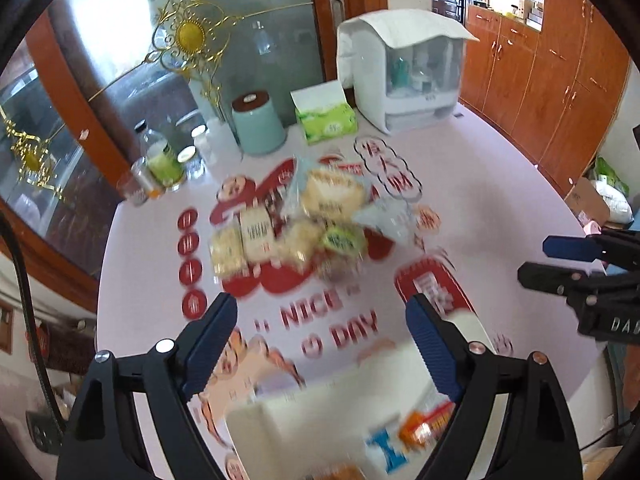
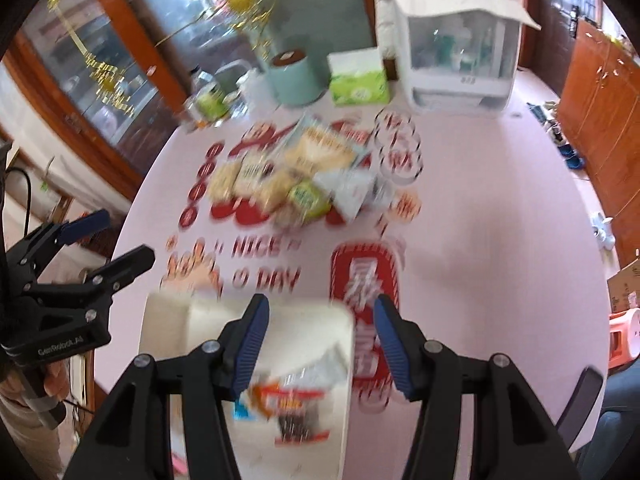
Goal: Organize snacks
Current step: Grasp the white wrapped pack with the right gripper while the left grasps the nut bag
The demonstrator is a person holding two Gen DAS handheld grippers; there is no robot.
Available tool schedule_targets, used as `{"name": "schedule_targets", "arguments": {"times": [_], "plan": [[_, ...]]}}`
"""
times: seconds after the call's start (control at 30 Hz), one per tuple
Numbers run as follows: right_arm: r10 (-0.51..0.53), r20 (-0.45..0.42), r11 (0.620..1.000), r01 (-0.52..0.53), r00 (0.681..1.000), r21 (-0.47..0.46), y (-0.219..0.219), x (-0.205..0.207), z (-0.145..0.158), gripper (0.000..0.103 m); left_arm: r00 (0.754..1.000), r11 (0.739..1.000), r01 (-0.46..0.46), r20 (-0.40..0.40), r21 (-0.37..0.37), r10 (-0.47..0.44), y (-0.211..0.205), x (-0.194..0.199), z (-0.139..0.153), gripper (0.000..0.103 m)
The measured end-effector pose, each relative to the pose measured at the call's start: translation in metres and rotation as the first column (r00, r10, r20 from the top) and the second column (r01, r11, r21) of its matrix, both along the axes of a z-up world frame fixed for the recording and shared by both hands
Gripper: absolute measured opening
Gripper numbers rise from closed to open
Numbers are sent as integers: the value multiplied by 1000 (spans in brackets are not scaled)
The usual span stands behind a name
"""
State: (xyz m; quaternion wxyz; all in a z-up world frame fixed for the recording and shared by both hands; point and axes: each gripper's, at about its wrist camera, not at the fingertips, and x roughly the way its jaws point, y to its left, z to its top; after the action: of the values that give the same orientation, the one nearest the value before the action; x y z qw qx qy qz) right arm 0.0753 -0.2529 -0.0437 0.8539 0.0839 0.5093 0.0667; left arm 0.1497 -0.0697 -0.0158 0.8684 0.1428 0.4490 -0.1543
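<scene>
A pile of wrapped snacks [image 1: 288, 224] [image 2: 288, 176], mostly pale yellow packets with one green-labelled one, lies mid-table on the printed pink tablecloth [image 1: 500, 184]. Nearer me stands a white bin [image 1: 300, 420] [image 2: 304, 332] holding an orange and blue packet [image 1: 424, 428] [image 2: 284, 404]. My left gripper [image 1: 320, 320] hangs open over the bin's far edge with nothing between its blue pads. My right gripper [image 2: 320, 300] is also open and empty above the bin. Each gripper shows in the other's view, the right gripper [image 1: 536, 258] at the right edge and the left gripper [image 2: 124, 236] at the left edge.
At the back of the table stand a mint canister [image 1: 258, 124], a green tissue pack [image 1: 328, 122], a white storage box with a clear front [image 1: 404, 72] and several small bottles [image 1: 160, 160]. Glass doors and wooden cabinets [image 1: 552, 80] ring the table.
</scene>
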Motion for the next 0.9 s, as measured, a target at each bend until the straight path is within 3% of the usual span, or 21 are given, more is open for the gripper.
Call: {"name": "schedule_targets", "arguments": {"times": [0.1, 0.2, 0.4, 0.57, 0.73, 0.9], "plan": [[-47, -9, 999, 47, 999, 11, -10, 41, -2, 55, 999, 1000, -19, -28, -2, 19, -6, 41, -13, 87], [-92, -32, 996, 92, 995, 16, -19, 81, -14, 55, 993, 999, -45, -114, -29, 42, -10, 83, -42, 87], [-162, -102, 985, 167, 982, 39, -32, 163, -71, 55, 943, 977, -186, -297, -101, 148, -12, 145, -119, 87], [-232, -211, 950, 268, 950, 159, -46, 209, -129, 55, 906, 968, -236, -381, -86, 187, -19, 161, -171, 86], [-285, -272, 916, 345, 919, 206, -52, 229, -166, 55, 866, 958, -263, -465, -112, 183, -21, 163, -206, 85], [-252, -289, 934, 310, 923, 176, -43, 238, -182, 55, 850, 964, -252, -496, -86, 178, -23, 159, -224, 85]]}}
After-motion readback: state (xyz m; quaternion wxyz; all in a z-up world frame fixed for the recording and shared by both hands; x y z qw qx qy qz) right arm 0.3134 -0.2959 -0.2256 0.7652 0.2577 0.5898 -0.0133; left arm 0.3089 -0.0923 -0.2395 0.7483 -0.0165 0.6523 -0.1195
